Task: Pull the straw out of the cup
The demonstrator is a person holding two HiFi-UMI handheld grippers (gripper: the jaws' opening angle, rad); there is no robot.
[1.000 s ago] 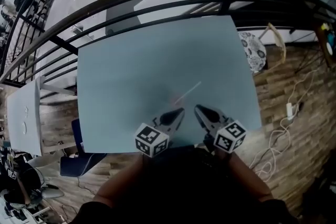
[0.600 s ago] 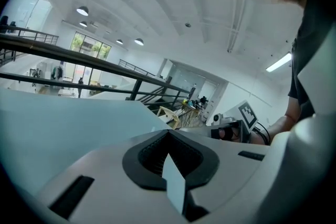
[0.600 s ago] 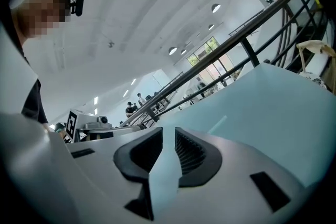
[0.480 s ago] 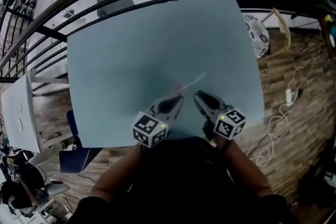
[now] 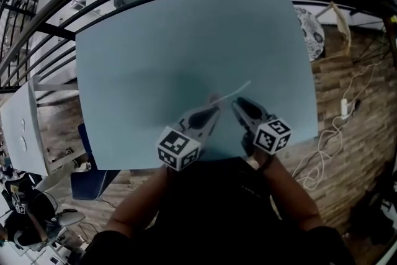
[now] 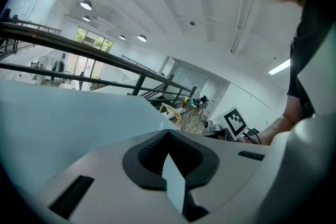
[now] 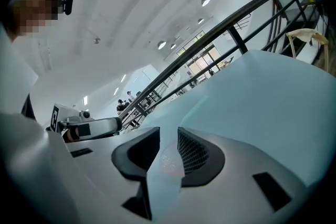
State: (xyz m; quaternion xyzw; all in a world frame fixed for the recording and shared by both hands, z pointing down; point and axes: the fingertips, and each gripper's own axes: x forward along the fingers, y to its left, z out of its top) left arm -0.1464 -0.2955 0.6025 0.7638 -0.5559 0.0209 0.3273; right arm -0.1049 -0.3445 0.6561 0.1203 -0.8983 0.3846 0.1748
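The thin white straw [image 5: 234,91] slants from what looks like a small pinkish translucent cup [image 5: 214,98] on the pale blue table [image 5: 142,53]. The left gripper [image 5: 213,113] has its jaws together, while the right gripper [image 5: 238,105] has them apart. Steady the cup and pull along the straw's slant.

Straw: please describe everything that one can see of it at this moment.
In the head view the straw is a thin, pale, straight line, slanted over the light blue table. Its far end points up and to the right, beyond the right gripper. Its near end meets a small pinkish patch just ahead of the left gripper. Its material, and whether either gripper touches it, cannot be told.
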